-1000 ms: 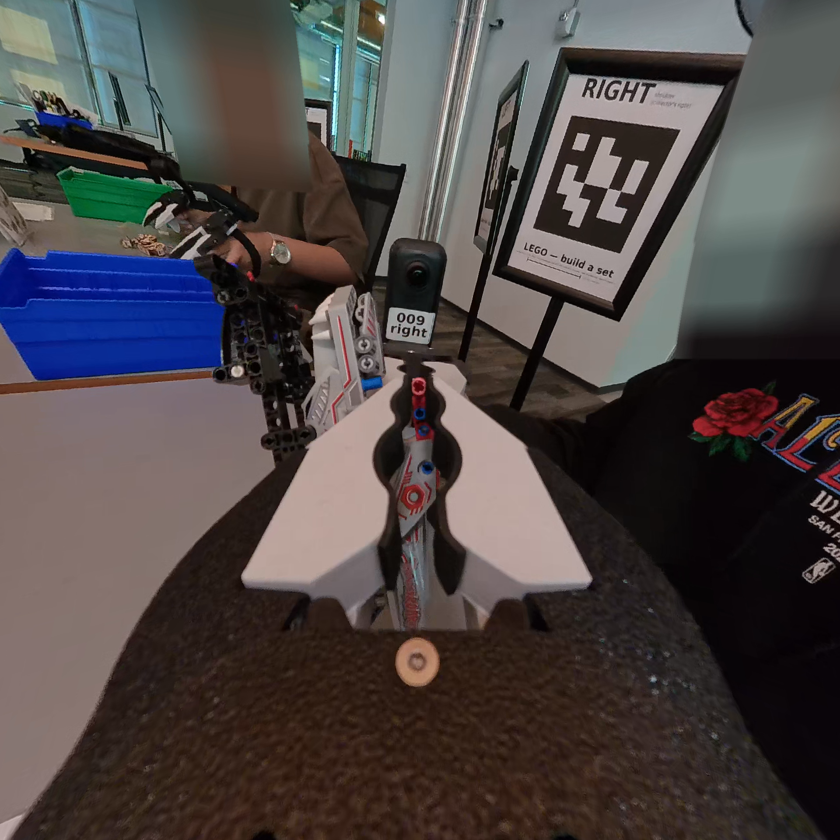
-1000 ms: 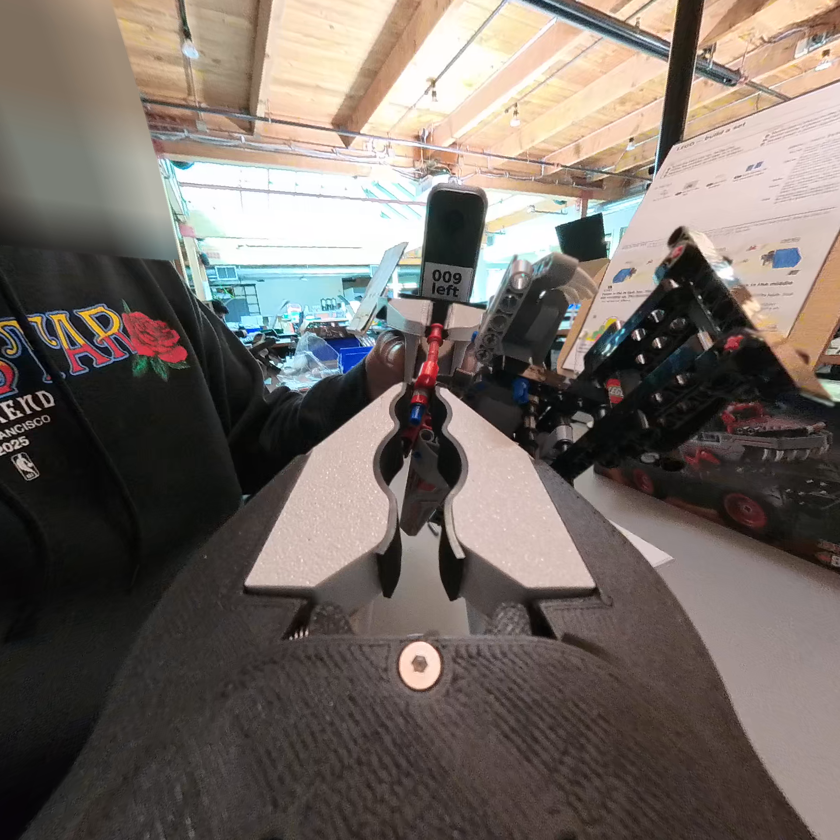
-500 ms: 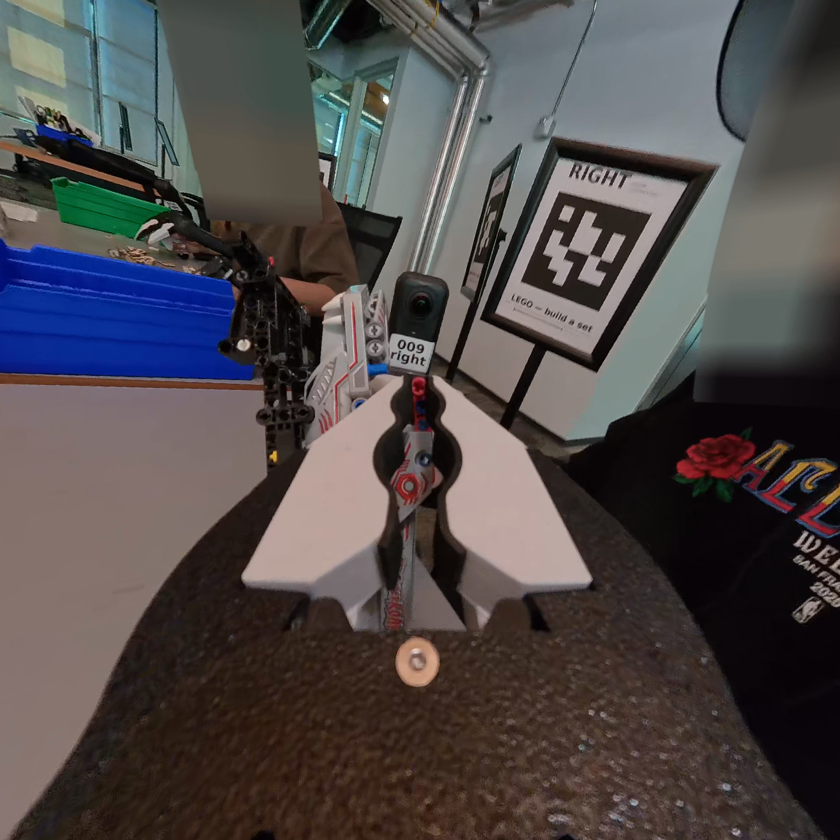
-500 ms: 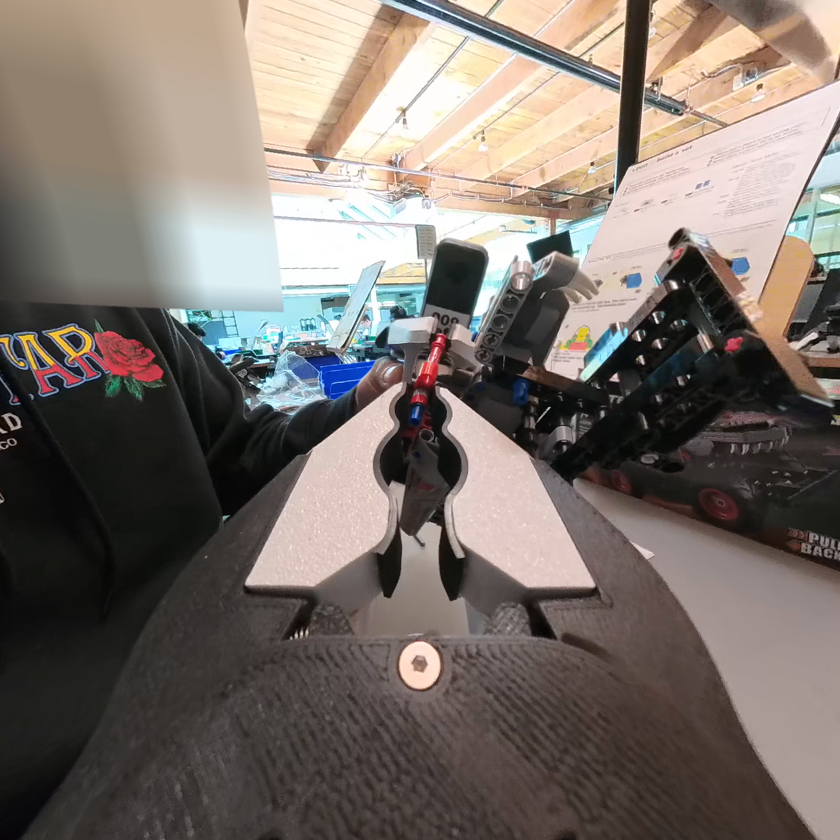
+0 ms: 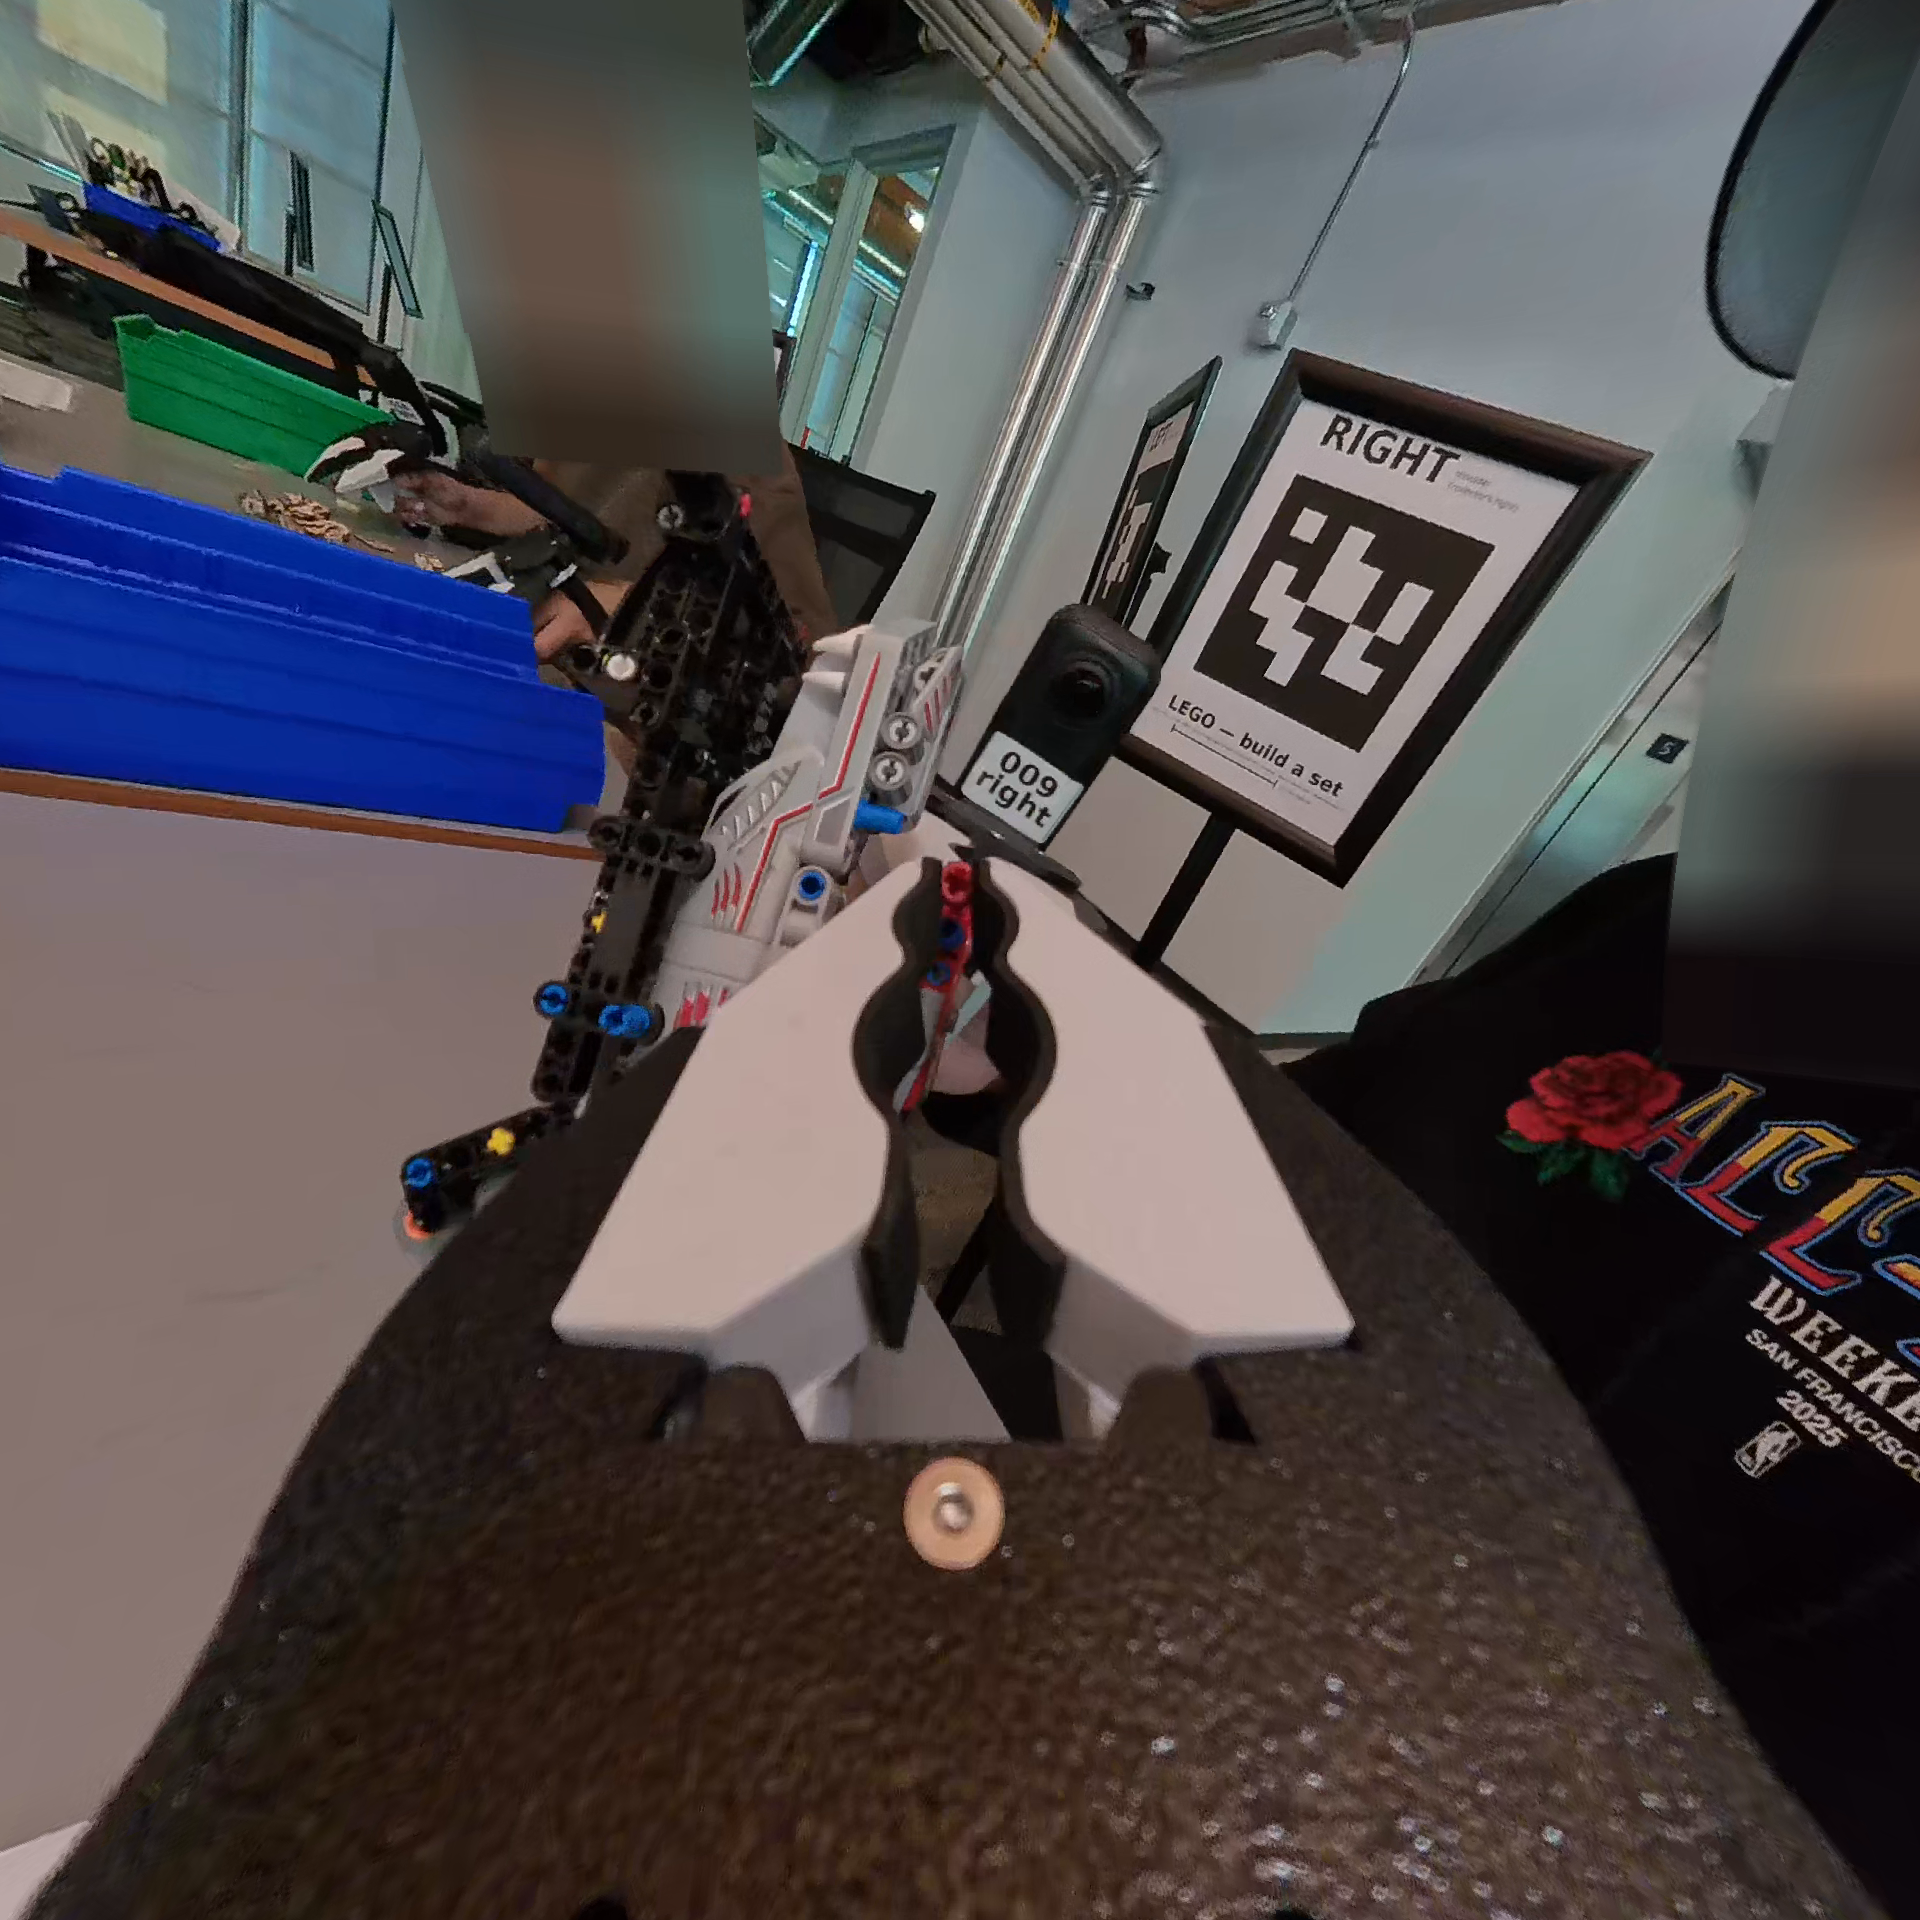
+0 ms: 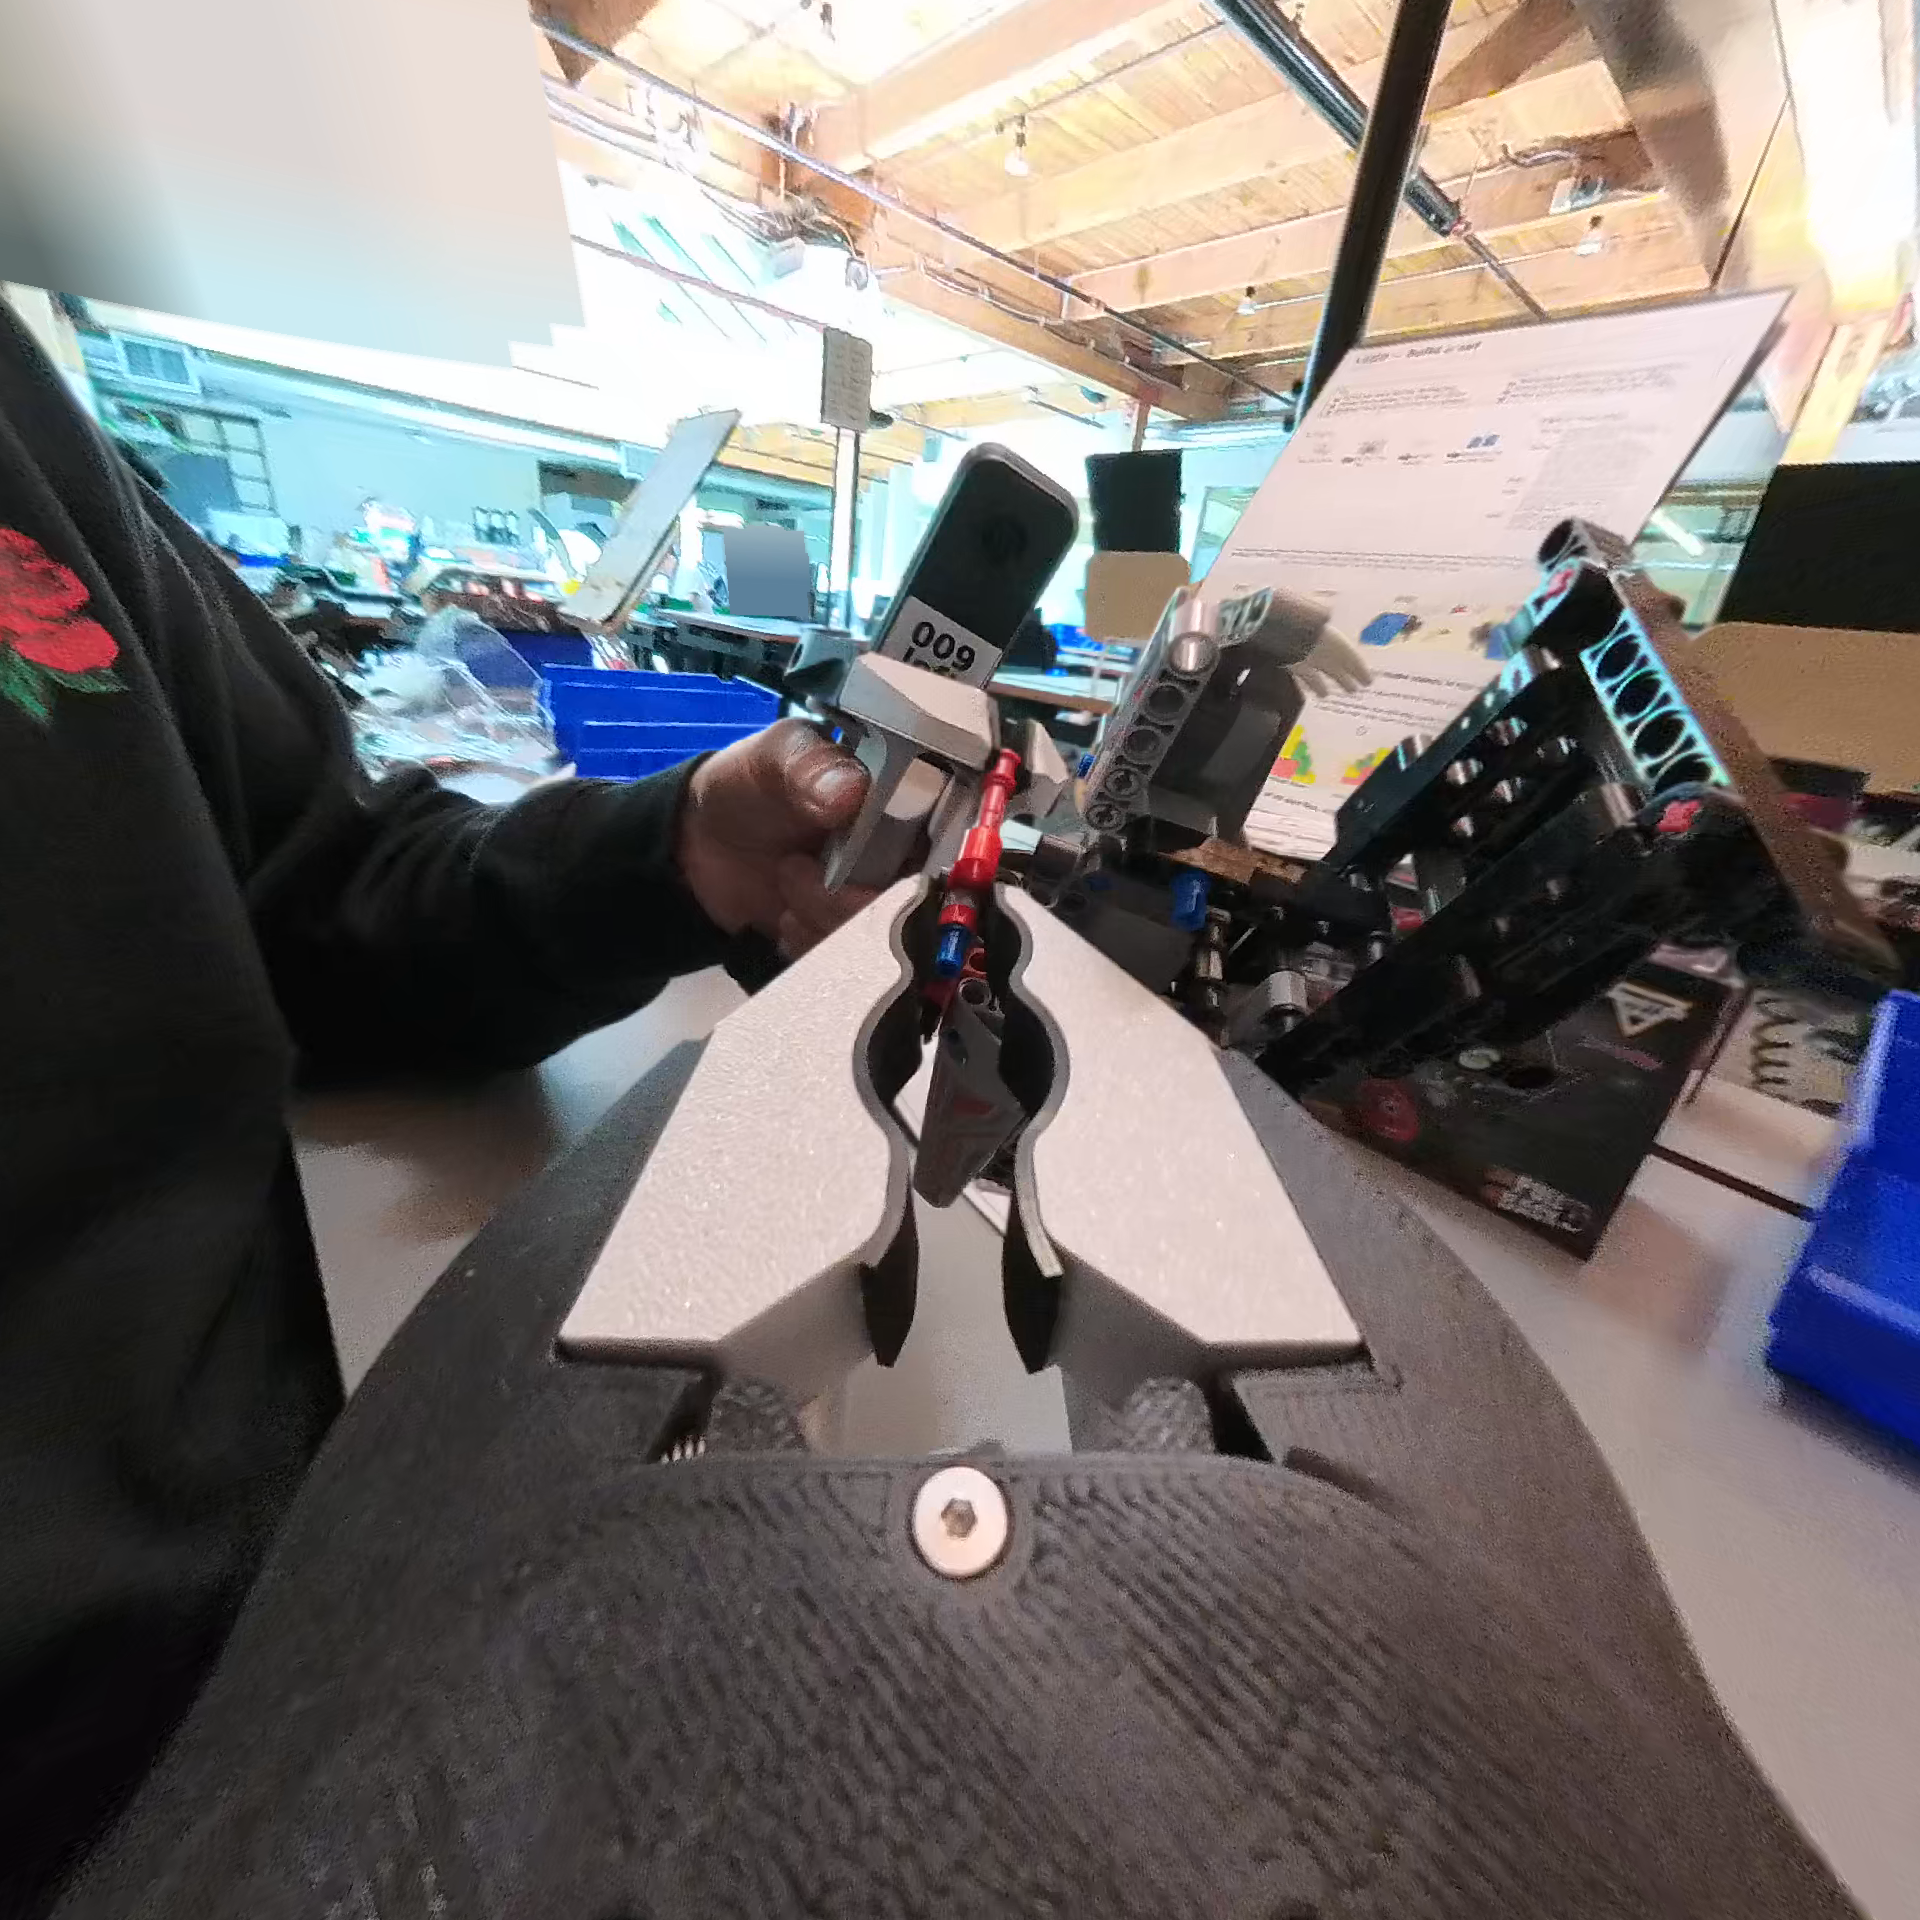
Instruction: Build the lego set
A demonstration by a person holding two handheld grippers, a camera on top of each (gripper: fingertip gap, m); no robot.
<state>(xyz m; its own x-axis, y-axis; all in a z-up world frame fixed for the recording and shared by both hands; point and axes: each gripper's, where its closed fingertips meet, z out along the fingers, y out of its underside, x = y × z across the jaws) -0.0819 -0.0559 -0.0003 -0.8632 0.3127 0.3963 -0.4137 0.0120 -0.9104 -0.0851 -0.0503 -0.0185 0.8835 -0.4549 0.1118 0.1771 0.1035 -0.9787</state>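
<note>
The left gripper (image 5: 954, 914) has its white fingers closed to a narrow slit, clenched on a thin red lego axle piece with blue pins (image 5: 951, 940), whose lower run drops out of sight in the dark pocket between the pads. The right gripper (image 6: 961, 914) pinches the same red piece from the opposite side, together with a grey printed lego panel (image 6: 966, 1101) that hangs in its pocket; how the panel joins the axle is hidden.

Only the left wrist view shows the large black-and-grey lego vehicle frame (image 5: 707, 790) standing tilted on the pale grey table (image 5: 208, 1039), just left of the fingertips, with blue pins and red stripes on its grey panels; its base is cut off by the gripper body. Behind it lie long blue plastic bins (image 5: 260, 675) and a framed black-and-white marker sign on a stand (image 5: 1351, 613).

Only the right wrist view shows the person's left hand (image 6: 774, 831) wrapped around the other gripper's handle, the frame's black beam side (image 6: 1558, 810), blurred, and a dark printed cardboard box (image 6: 1507, 1122) beneath it.
</note>
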